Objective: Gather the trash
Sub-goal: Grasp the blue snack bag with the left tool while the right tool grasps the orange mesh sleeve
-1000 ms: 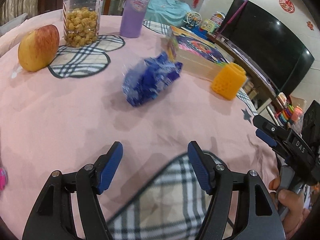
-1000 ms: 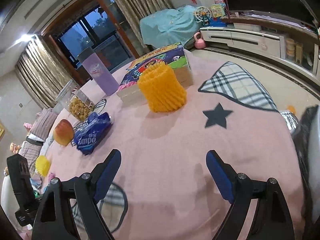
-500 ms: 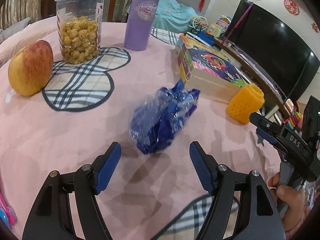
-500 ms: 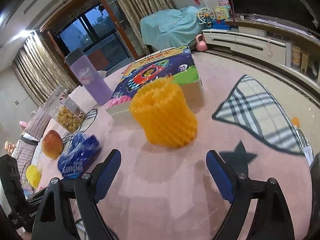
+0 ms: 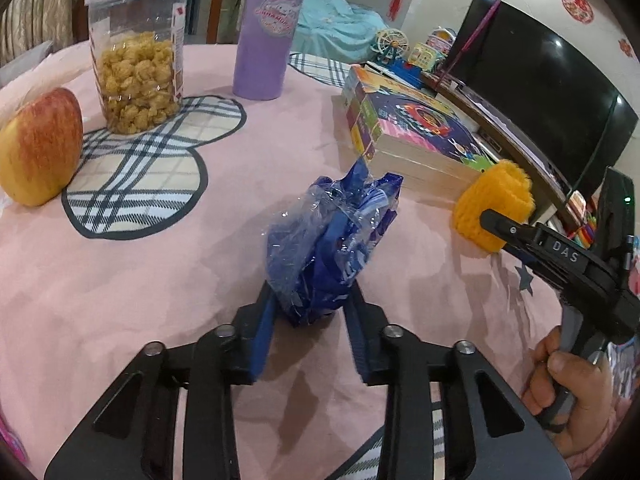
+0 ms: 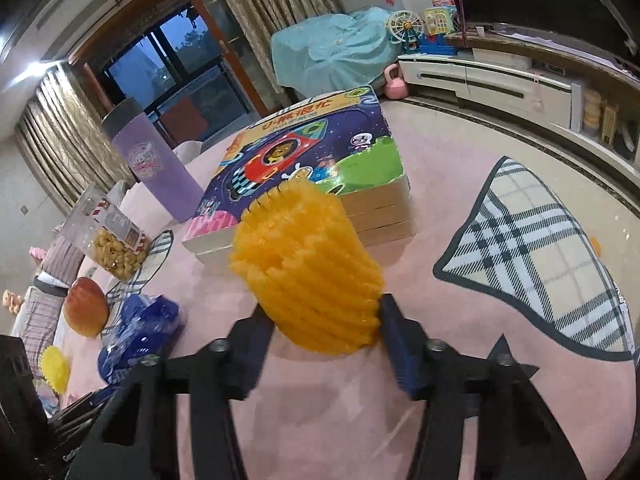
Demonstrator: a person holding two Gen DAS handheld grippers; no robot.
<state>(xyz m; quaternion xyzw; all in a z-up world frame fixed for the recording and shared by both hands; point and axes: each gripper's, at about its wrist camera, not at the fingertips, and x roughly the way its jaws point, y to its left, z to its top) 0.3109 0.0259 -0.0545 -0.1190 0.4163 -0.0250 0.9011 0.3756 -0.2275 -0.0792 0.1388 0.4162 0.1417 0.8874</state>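
Note:
A crumpled blue plastic wrapper (image 5: 332, 240) lies on the pink tablecloth (image 5: 120, 280). Its near end sits between the blue pads of my left gripper (image 5: 312, 312), whose jaws are closing and touch it on both sides. An orange foam fruit net (image 6: 308, 272) stands in front of a picture box. My right gripper (image 6: 324, 320) has its jaws closing on the net's base, pads against both sides. In the left wrist view the right gripper (image 5: 560, 256) reaches the orange net (image 5: 496, 208) from the right, held by a hand (image 5: 572, 380). The right wrist view shows the wrapper (image 6: 140, 328) at lower left.
An apple (image 5: 40, 148), a clear jar of snacks (image 5: 136, 56) and a purple tumbler (image 5: 268, 28) stand at the table's far side. A colourful picture box (image 5: 416, 132) lies behind the net. A second yellow foam net (image 6: 54, 368) lies off the left. A television (image 5: 540, 80) stands beyond.
Both grippers moved forward over the table to their objects. The left jaws went from wide apart to closed around the wrapper, the right jaws from wide apart to closed around the orange net.

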